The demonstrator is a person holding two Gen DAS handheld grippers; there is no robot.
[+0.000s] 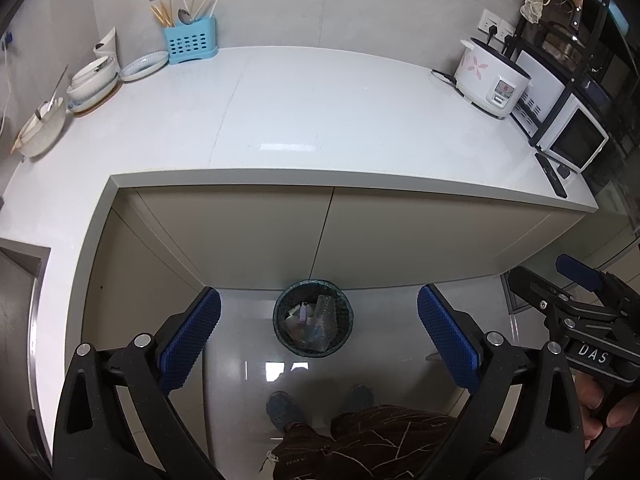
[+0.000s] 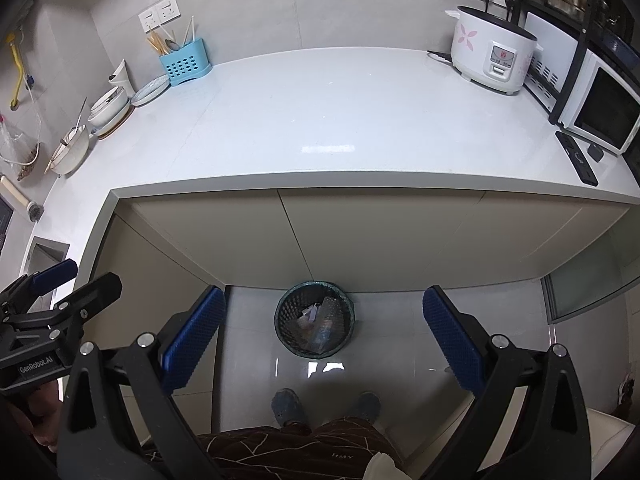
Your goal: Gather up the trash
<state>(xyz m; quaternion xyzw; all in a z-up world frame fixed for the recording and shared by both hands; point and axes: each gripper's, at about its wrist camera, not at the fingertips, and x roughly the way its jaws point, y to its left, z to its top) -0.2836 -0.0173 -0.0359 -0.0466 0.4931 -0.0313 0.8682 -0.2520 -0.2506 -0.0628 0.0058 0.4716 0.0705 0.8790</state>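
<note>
Seemed late in the task: no loose trash (image 1: 310, 320) seen on the counter (image 1: 320, 120). Next, probably a scan for leftovers. Held high, left gripper (image 1: 319, 340) and right gripper (image 2: 324, 340) both spread wide, empty. Bin (image 1: 313, 317) on the floor at 6 o'clock below the counter edge, dark mesh, round, part-filled with wrappers.

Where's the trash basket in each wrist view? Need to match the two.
Left wrist: the trash basket sits on the floor at lower centre, framed between the open left gripper fingers, just below the cabinet doors.
Right wrist: the trash basket is again lower centre on the floor, between the open right gripper fingers.
Shared landmark: the white rice cooker at the counter's upper right in both.
</note>
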